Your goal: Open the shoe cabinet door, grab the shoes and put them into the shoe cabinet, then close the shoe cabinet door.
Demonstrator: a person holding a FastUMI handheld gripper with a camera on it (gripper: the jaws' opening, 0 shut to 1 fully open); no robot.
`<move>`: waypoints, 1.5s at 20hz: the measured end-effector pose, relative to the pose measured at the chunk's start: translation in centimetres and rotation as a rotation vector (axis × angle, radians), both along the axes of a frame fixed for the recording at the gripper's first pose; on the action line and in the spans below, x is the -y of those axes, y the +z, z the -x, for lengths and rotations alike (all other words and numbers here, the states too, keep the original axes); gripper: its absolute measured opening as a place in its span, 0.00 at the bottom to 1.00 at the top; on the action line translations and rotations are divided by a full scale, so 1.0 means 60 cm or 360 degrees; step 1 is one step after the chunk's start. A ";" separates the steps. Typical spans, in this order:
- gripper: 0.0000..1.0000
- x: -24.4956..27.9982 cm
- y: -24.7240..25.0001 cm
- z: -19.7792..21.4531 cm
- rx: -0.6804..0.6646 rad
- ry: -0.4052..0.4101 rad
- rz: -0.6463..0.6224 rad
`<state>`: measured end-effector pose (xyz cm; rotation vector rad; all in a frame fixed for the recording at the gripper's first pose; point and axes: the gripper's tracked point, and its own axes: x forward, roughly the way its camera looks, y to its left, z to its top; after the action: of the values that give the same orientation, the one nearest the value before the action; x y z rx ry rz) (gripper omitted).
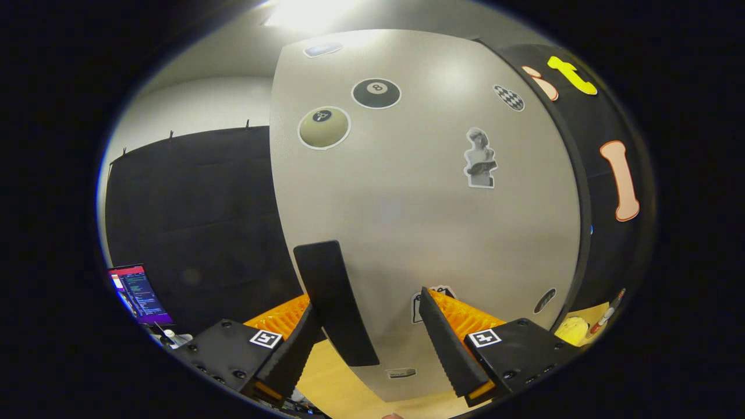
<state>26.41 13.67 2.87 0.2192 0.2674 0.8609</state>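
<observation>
Your gripper (372, 331) sits right up against the shoe cabinet door (419, 221). Jaws stand wide apart, holding nothing. The door handle (334, 302), a flat dark upright bar with squared ends, lies between the fingers, close beside the left one; whether that finger touches it, you cannot tell. The right finger is well apart from the handle, with bare door panel between.

Door: pale grey, smooth, matte, a large flat panel bowed by the lens. Stickers dot it: a black eight-ball sticker (376, 93) near the top, a cream ball sticker (323, 127) just left and below it, a small chequered oval (509, 98) toward the upper right, a grey statue-bust sticker (481, 158) right of centre. A partly hidden sticker (418, 305) sits just ahead of the right finger; a small dark label (401, 373) lies near the door's lower edge.

Beside the door's left edge hangs black cloth (192, 221), with a lit laptop screen (138, 295) low beside it. Beyond the right edge, a dark frame strip, and low down something yellow and rounded (571, 330), too small to name.

Below the door, light wood-toned floor (343, 390).
</observation>
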 end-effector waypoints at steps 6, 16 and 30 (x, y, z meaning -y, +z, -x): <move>1.00 -0.034 -0.014 -0.040 0.0124 -0.0137 0.0119; 1.00 -0.044 0.011 -0.027 0.0217 -0.0392 0.0213; 0.98 0.229 0.126 0.258 0.0493 -0.0889 0.0365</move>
<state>10.92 -0.08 10.44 -0.0578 0.0068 0.2971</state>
